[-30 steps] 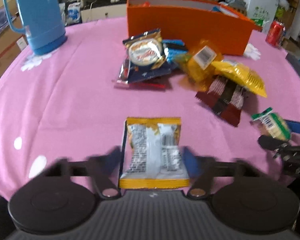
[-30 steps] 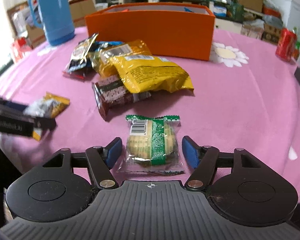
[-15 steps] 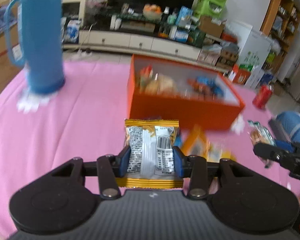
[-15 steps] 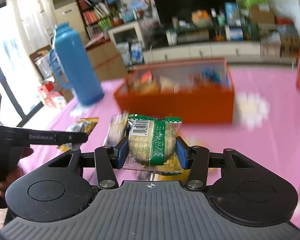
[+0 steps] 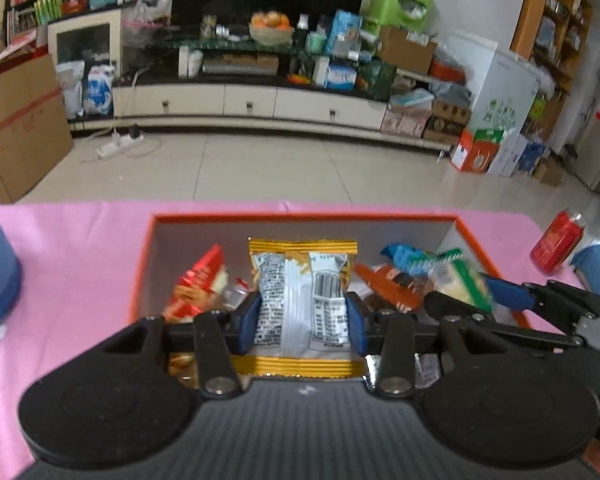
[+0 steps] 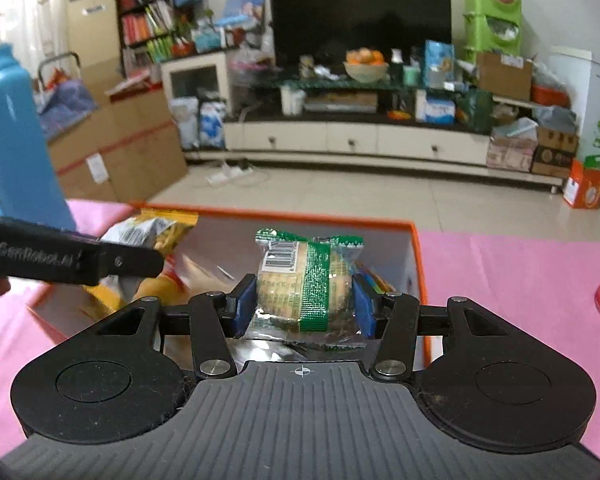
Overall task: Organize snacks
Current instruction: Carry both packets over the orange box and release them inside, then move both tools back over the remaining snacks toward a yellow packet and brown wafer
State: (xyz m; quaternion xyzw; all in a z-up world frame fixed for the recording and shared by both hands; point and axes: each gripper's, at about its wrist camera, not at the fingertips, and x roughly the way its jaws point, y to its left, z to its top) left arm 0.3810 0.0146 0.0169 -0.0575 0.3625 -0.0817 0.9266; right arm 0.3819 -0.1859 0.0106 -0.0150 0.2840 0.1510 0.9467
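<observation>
Both packets lifted off table, two grippers (image 5: 302, 322) (image 6: 304, 306), one orange box (image 5: 140, 264)

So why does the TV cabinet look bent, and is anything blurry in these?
Left wrist view: the fisheye lens bows the TV cabinet; the green-wrapped biscuit at right is motion-smeared, the yellow-edged snack packet sharp. Right wrist view: same bowing; bright glare washes out the top left; the blue thermos looks soft.

A lived-in home sitting room: a large dark television (image 6: 359, 16) stands over a long low white cabinet (image 6: 380, 140) crowded with a fruit bowl (image 6: 366, 65) and packets, beside a bookshelf (image 6: 148, 12), stacked cardboard boxes (image 6: 116, 152) and a tiled floor (image 5: 300, 168).
</observation>
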